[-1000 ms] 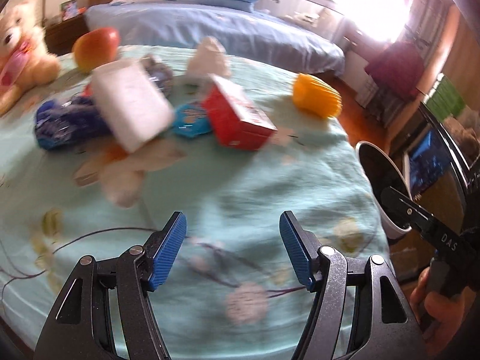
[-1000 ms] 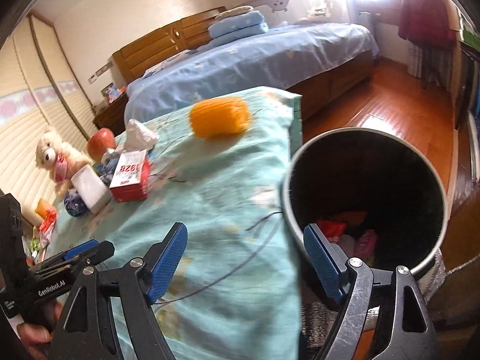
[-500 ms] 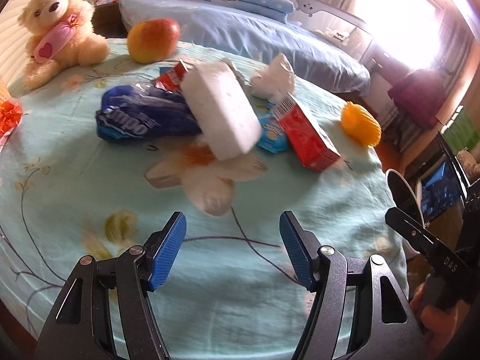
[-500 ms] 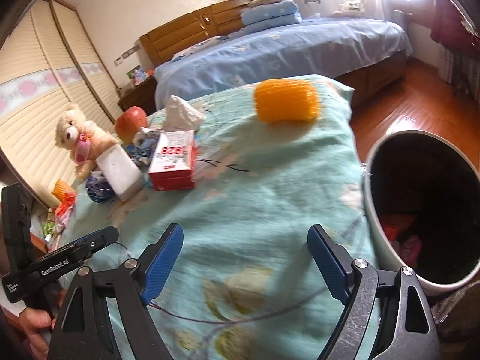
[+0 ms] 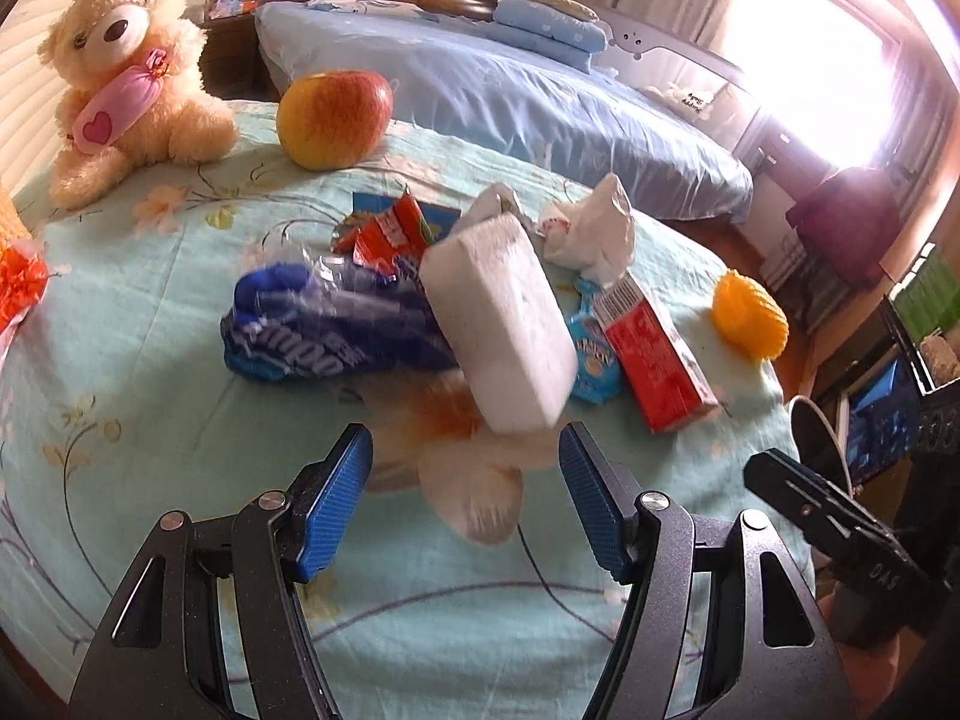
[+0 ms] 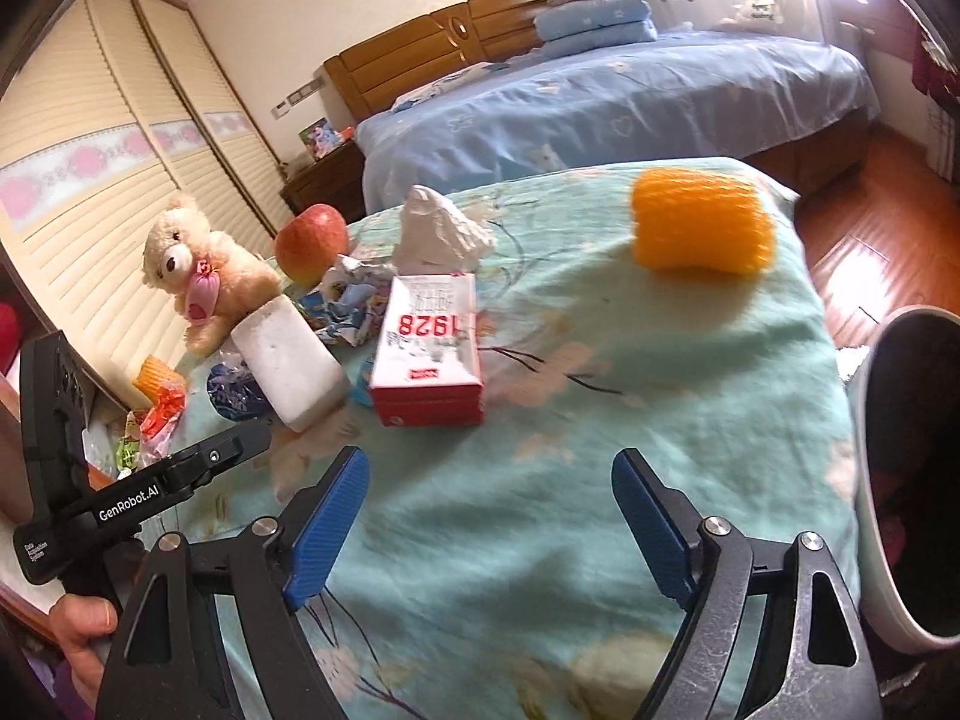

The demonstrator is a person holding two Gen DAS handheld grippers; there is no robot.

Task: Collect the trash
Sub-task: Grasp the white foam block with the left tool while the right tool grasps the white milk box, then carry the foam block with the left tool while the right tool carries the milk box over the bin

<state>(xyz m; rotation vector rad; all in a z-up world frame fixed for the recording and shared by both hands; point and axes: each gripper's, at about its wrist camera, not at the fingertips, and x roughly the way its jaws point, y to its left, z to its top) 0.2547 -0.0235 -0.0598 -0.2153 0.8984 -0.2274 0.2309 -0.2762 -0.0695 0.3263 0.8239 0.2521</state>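
Left wrist: left gripper point(image 5: 465, 474) closer to the trash pile than a second ago, jaws apart, empty, before white foam block point(image 5: 501, 315) leaning on crinkly blue wrapper point(image 5: 324, 324).

Right wrist: right gripper point(image 6: 489, 510) swung off the bin point(image 6: 870, 540), spread wide, empty. Red carton point(image 6: 429, 354) reading "1928" mid-table; orange foam net point(image 6: 702, 222) near far edge.

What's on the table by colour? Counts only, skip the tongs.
Red: 2 - carton, wrapper
Blue: 2 - bag, small packet
White: 2 - foam block, crumpled tissue
Orange: 1 - foam net
Red-yellow: 1 - apple
Cream: 1 - teddy bear
Total: 9; far-left clutter in the right wrist view uncounted.
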